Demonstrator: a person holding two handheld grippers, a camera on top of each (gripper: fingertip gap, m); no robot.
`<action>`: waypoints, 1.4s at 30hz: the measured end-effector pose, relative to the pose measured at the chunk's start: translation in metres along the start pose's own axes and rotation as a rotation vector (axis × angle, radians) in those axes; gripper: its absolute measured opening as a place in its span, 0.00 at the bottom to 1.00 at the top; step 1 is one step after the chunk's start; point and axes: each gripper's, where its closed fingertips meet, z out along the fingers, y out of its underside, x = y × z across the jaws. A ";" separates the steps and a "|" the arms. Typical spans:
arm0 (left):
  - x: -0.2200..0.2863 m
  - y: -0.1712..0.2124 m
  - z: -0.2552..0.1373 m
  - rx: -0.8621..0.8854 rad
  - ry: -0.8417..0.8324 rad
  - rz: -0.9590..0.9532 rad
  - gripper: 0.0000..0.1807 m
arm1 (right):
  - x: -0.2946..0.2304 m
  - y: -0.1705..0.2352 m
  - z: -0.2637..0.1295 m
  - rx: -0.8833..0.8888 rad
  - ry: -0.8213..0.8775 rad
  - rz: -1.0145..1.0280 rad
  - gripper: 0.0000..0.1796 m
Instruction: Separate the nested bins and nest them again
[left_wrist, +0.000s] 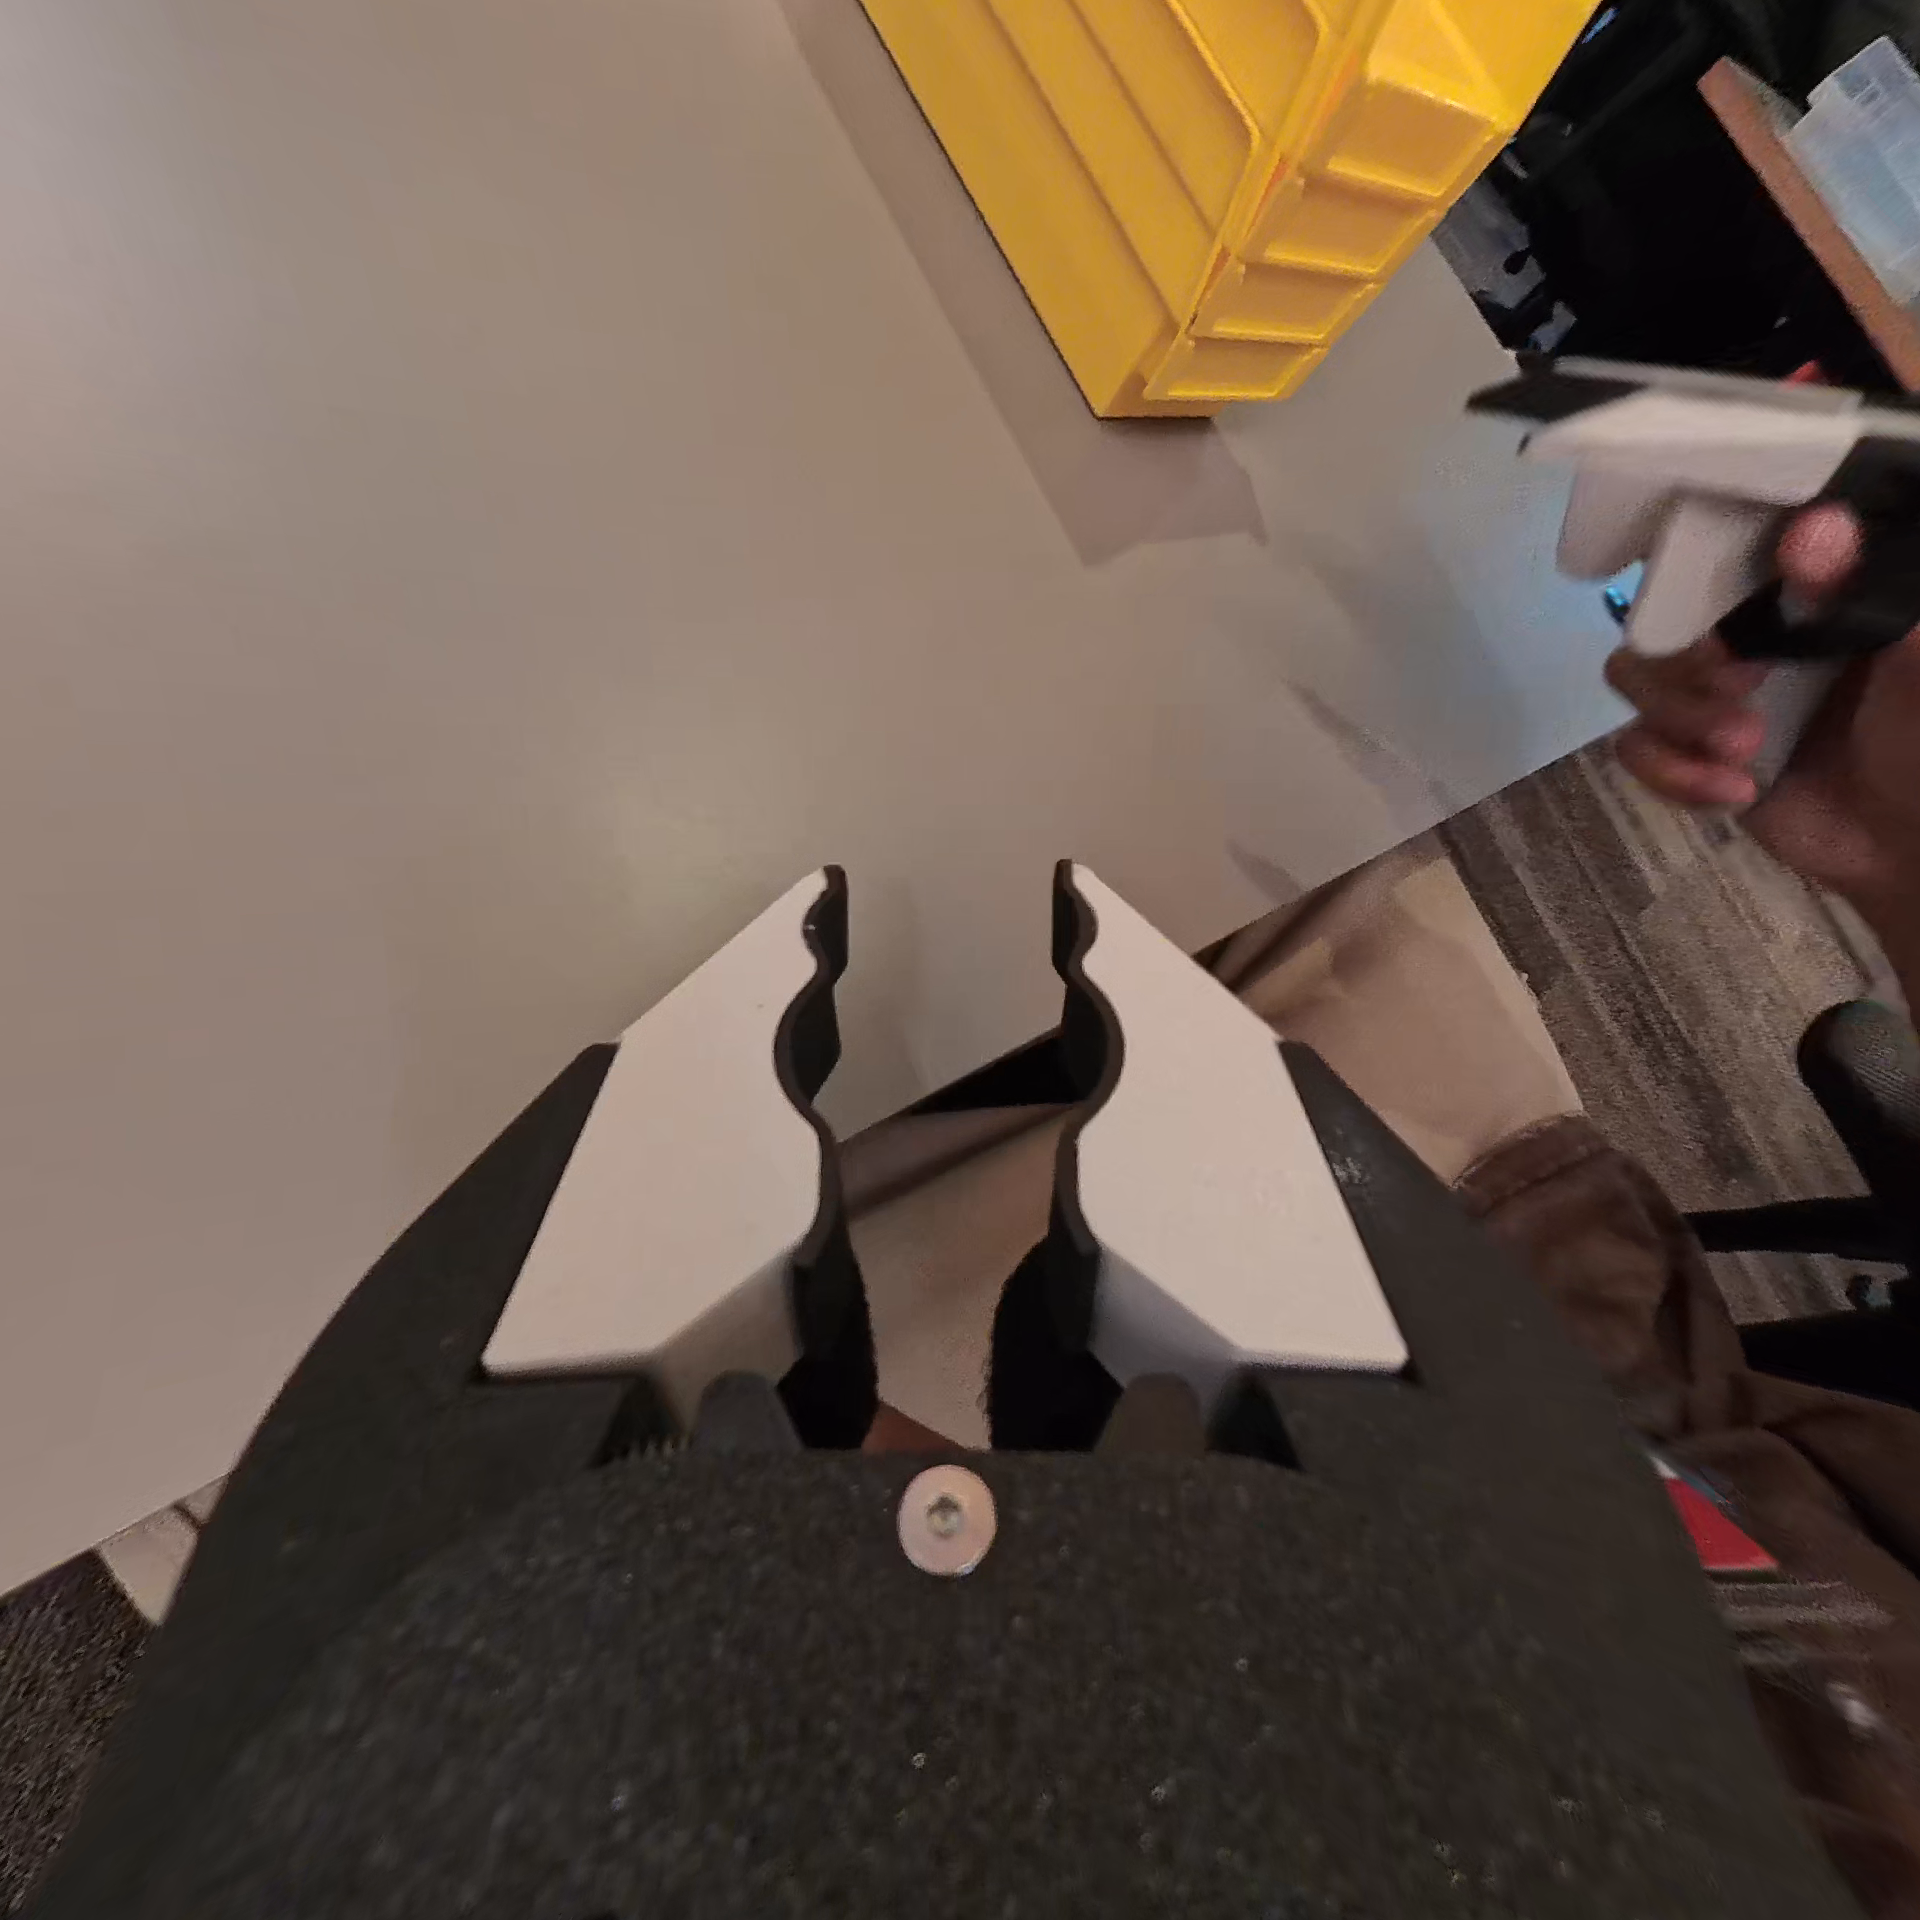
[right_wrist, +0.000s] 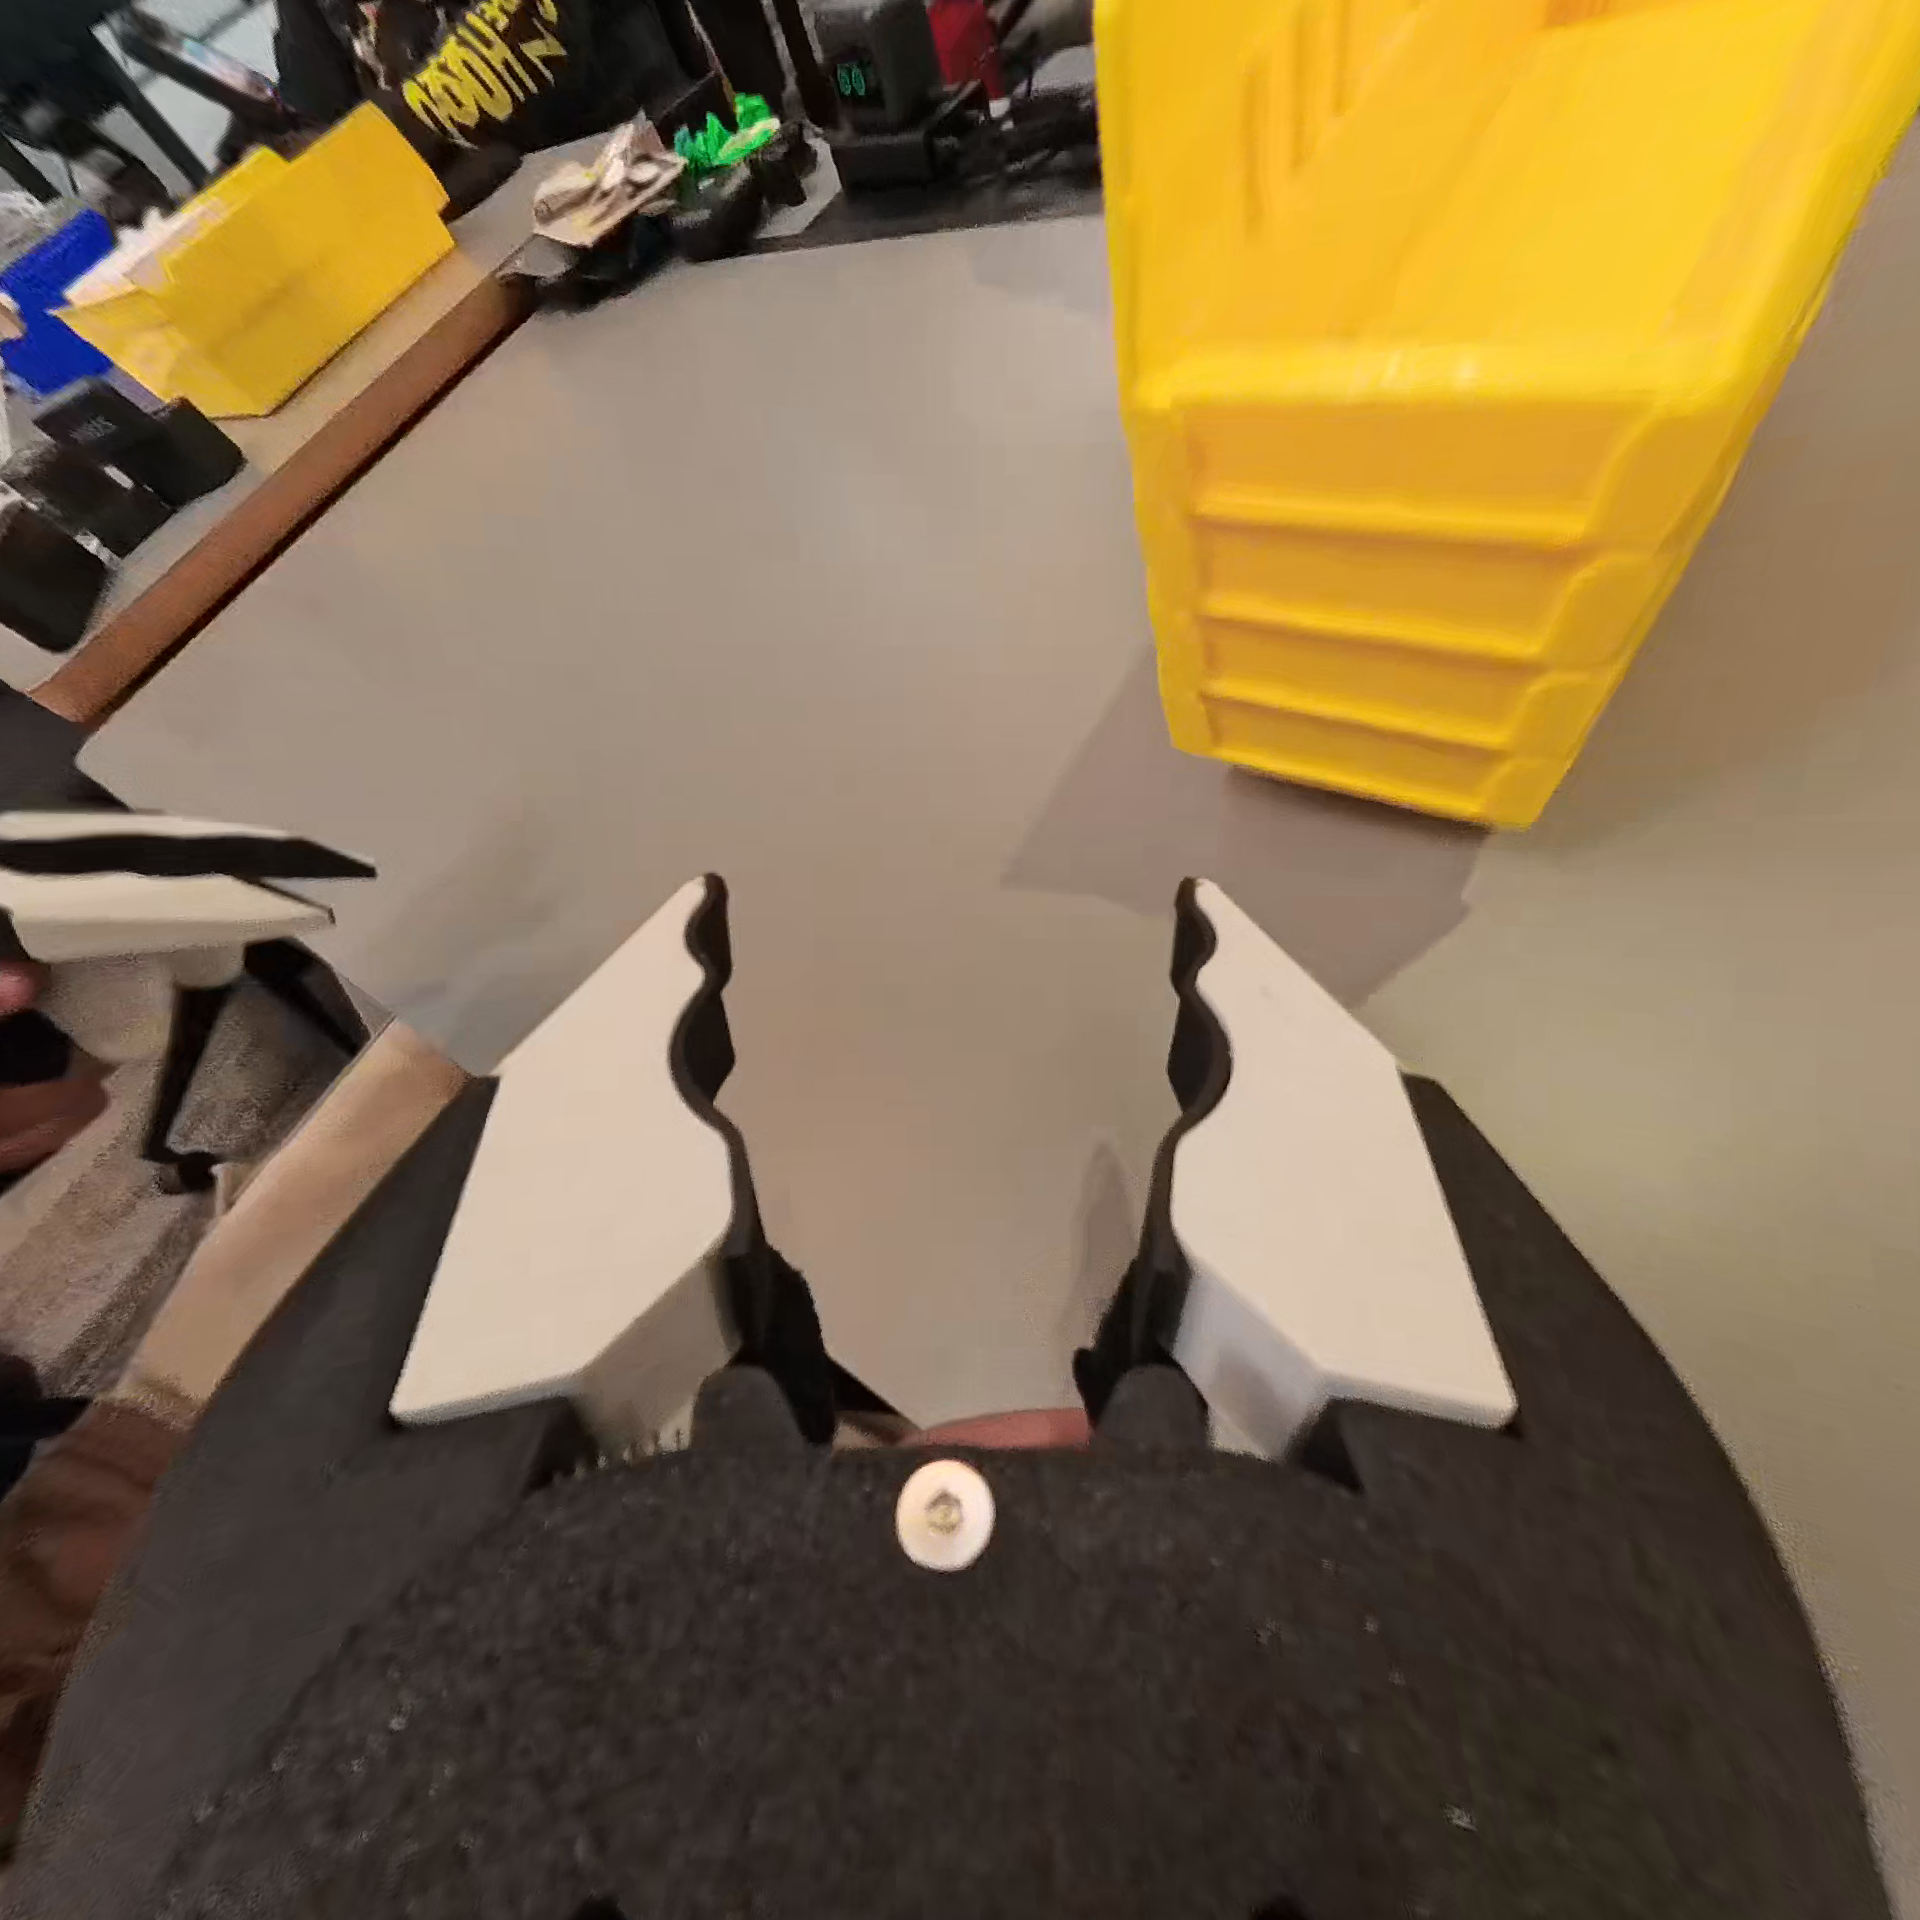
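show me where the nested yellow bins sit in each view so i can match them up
Left wrist view: nested yellow bins at top, right of centre, far beyond the open left claw.
Right wrist view: same bins fill the upper right, ahead and right of the open right claw.
Shared landmark: the grey table they rest on.
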 end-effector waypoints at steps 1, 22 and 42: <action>0.002 0.001 -0.001 0.000 0.012 -0.002 0.21 | 0.002 -0.015 -0.005 -0.011 0.022 -0.027 0.47; 0.016 0.008 -0.003 -0.024 -0.004 0.120 0.19 | 0.142 -0.193 0.120 -0.776 0.485 0.128 0.73; 0.020 0.013 0.000 -0.047 0.002 0.136 0.19 | 0.142 -0.196 0.109 -0.887 0.521 0.149 0.50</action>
